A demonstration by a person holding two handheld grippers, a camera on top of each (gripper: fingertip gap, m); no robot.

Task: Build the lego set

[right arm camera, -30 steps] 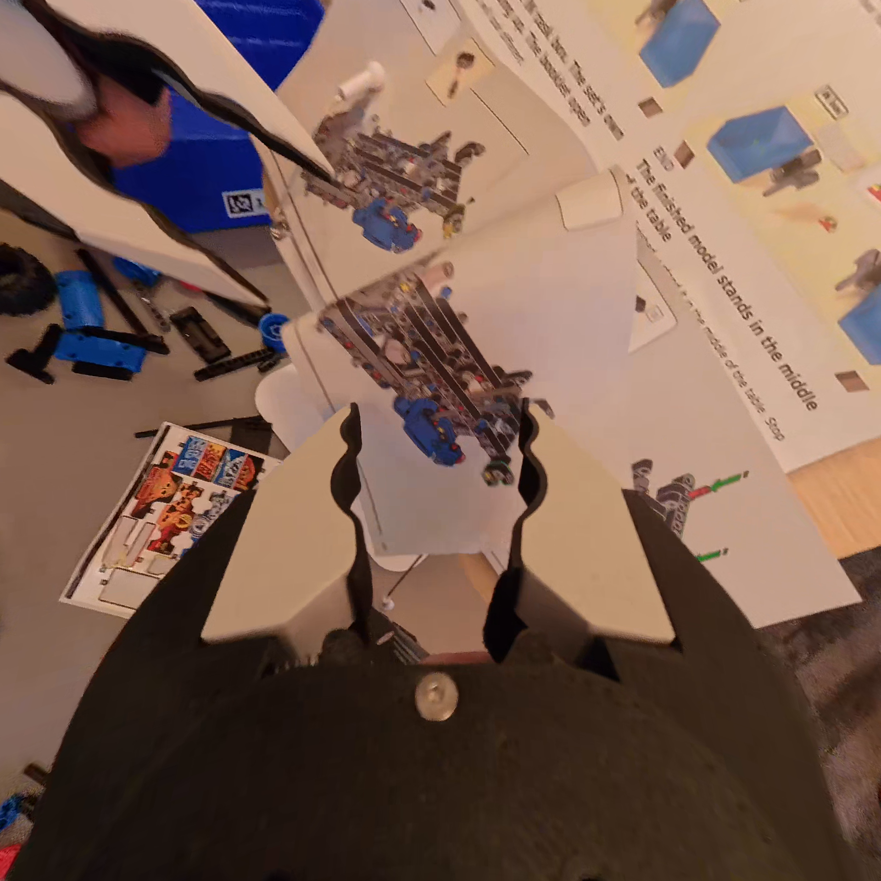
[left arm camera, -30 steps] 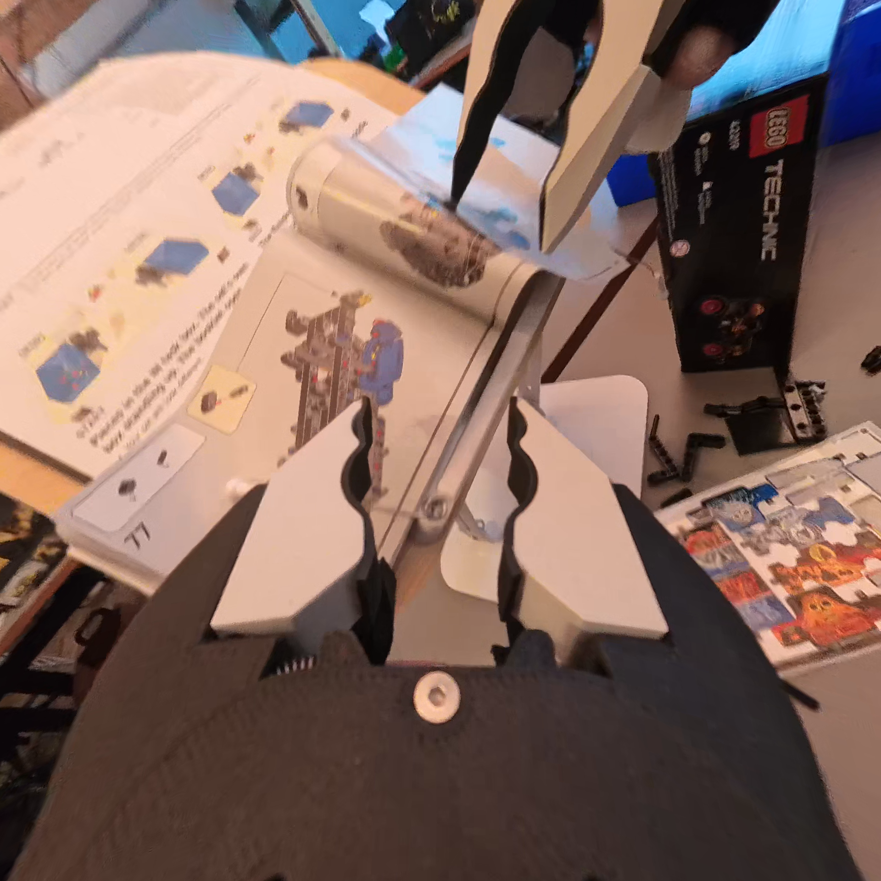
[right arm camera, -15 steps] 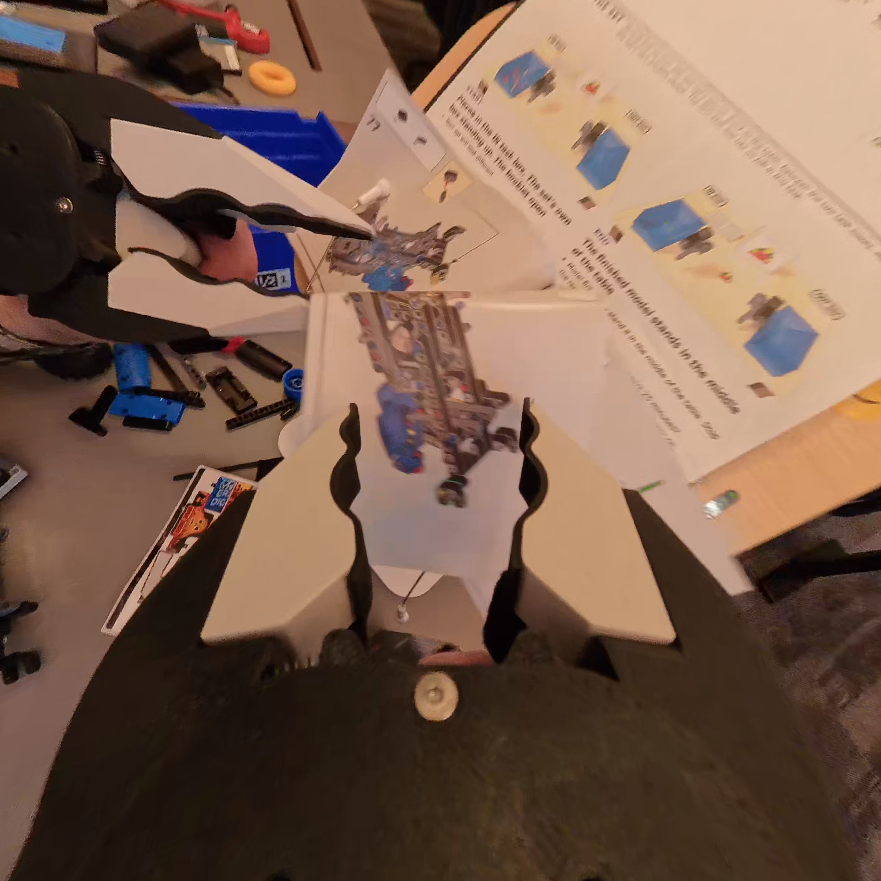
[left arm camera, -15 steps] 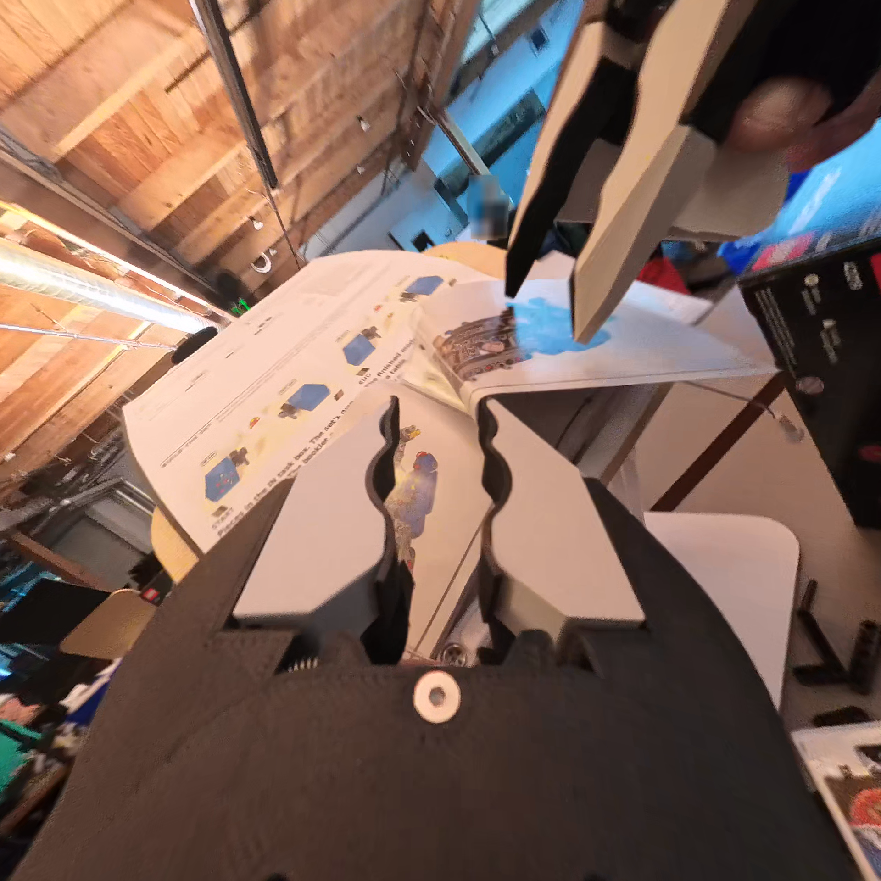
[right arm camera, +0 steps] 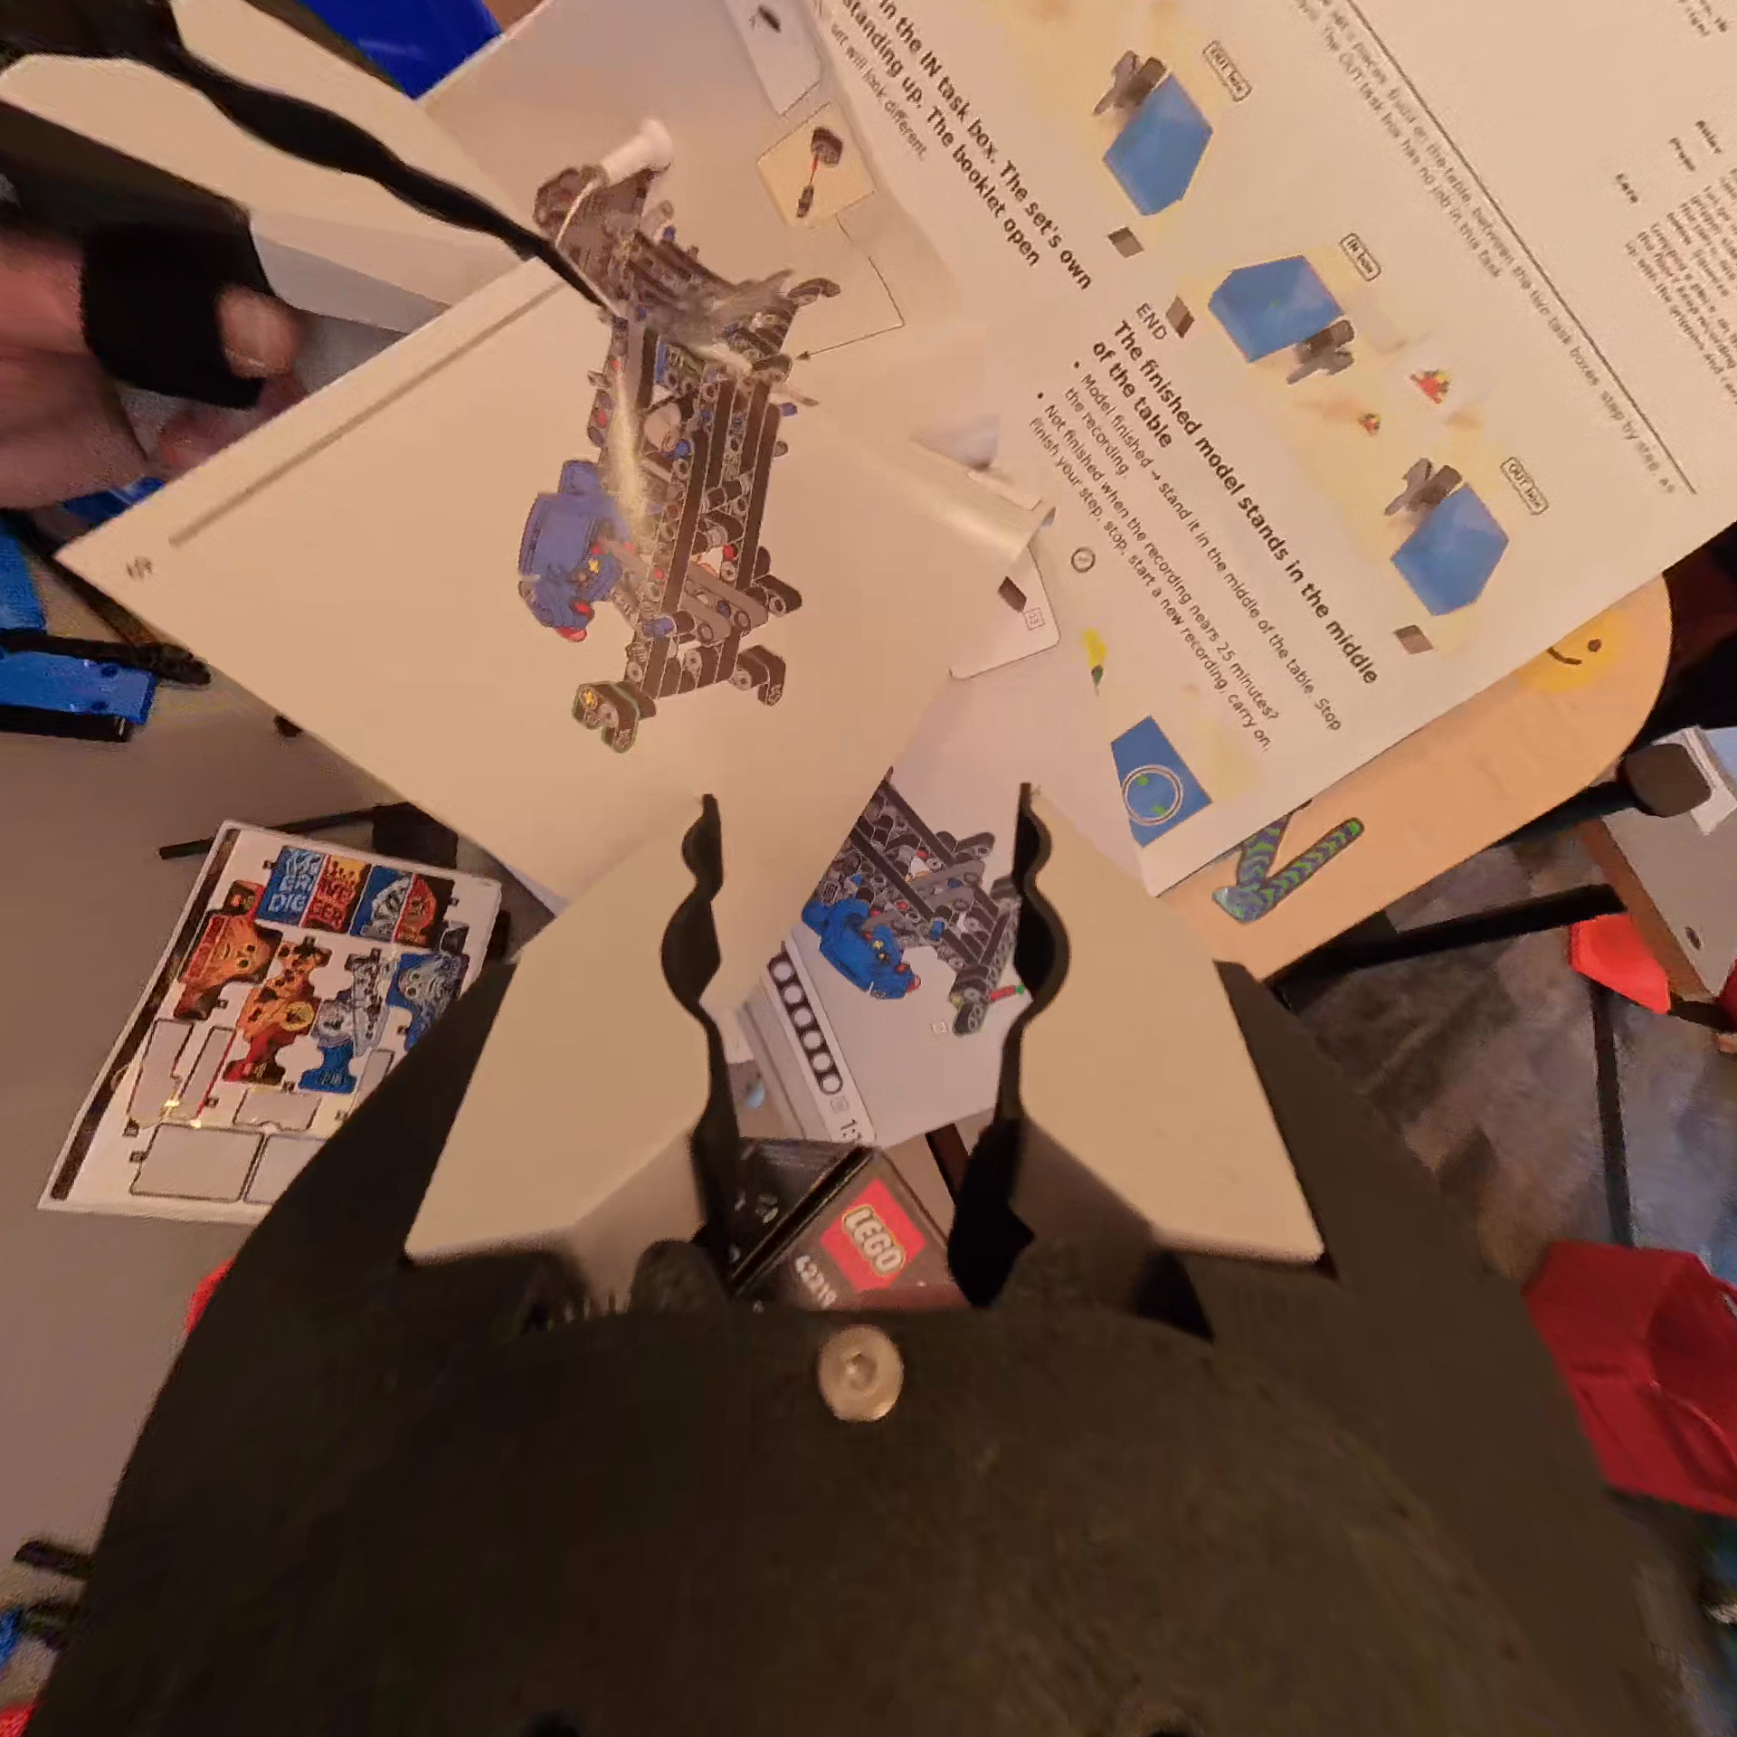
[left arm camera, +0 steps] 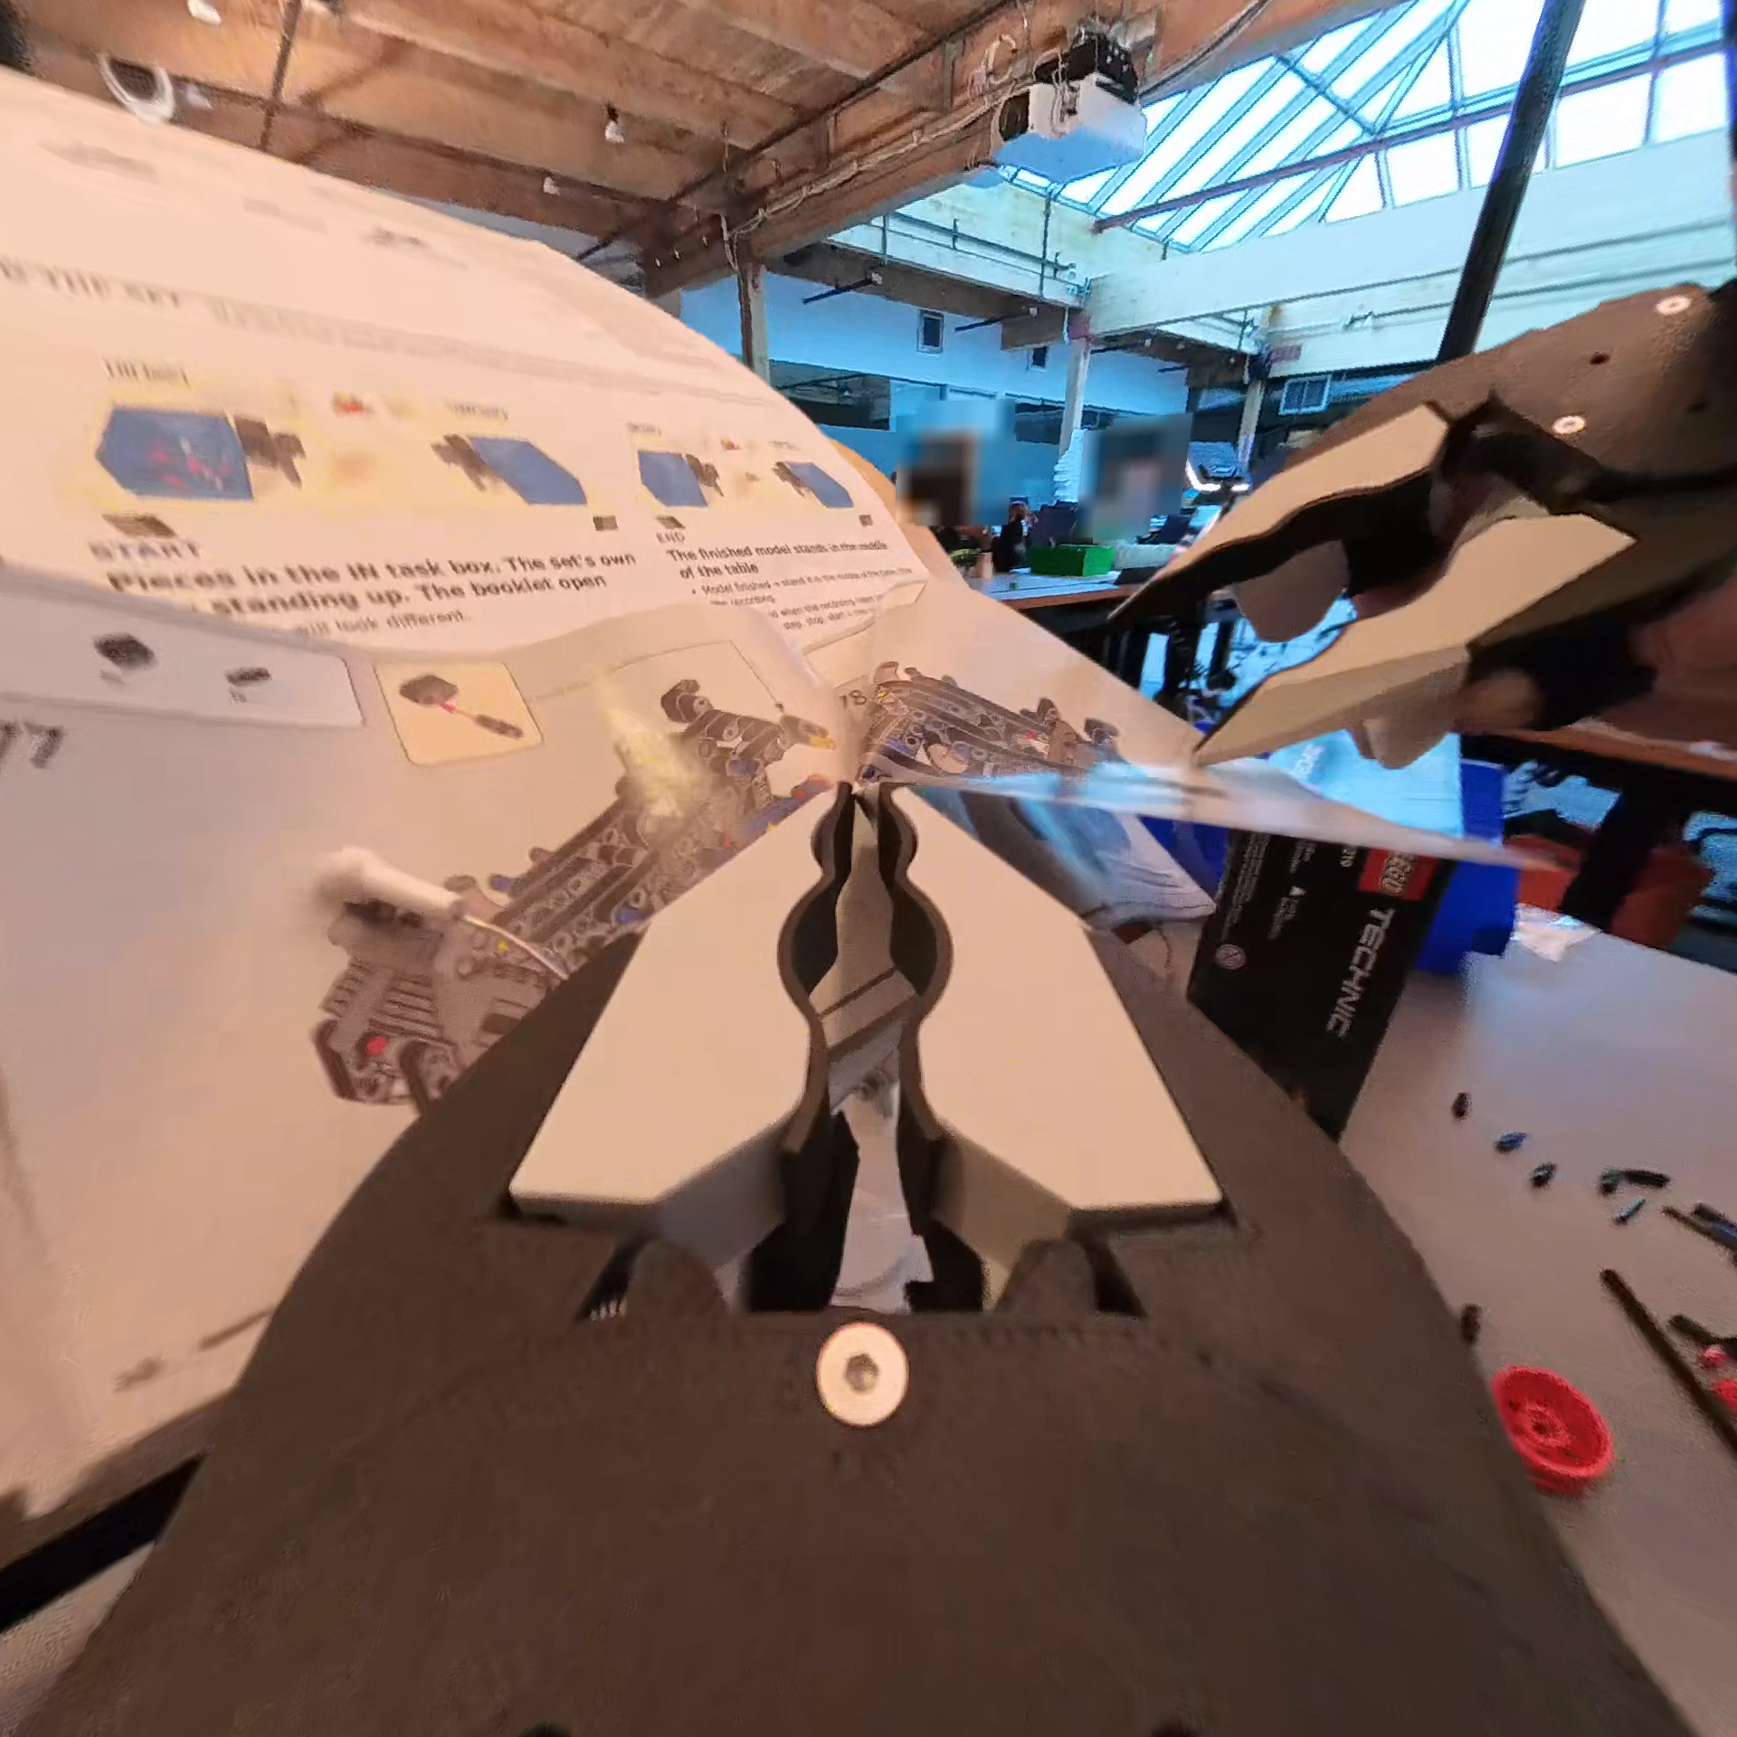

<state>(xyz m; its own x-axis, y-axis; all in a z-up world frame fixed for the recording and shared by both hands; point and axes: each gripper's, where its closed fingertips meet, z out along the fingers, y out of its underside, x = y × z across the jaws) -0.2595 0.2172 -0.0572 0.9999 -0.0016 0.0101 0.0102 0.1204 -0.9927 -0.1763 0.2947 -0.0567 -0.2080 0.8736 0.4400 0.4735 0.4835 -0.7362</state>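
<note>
The open instruction booklet [left arm camera: 282,940] stands tilted on the left of the left wrist view. It also shows in the right wrist view [right arm camera: 395,583]. My left gripper [left arm camera: 865,797] is shut, its tips pinching a page at the booklet's fold. In the right wrist view the left gripper [right arm camera: 592,291] comes in from the upper left. My right gripper [right arm camera: 865,797] is open and empty above the lifted page. In the left wrist view the right gripper [left arm camera: 1165,677] hangs at the upper right, its lower fingertip [left arm camera: 1222,747] touching the page's free part.
A large printed sheet [left arm camera: 376,470] stands behind the booklet. The black set box [left arm camera: 1316,949] stands on the grey table [left arm camera: 1551,1053]. A sticker sheet [right arm camera: 273,1015] lies flat. A red wheel hub [left arm camera: 1551,1429], small dark parts [left arm camera: 1626,1184] and blue parts [right arm camera: 66,677] are scattered. Some 12 cm of space lies between my two pairs of fingers.
My left gripper has closed from open and moved up to the booklet's fold. The curled page has been turned and flattened out. My right gripper has drawn back and stays open.
</note>
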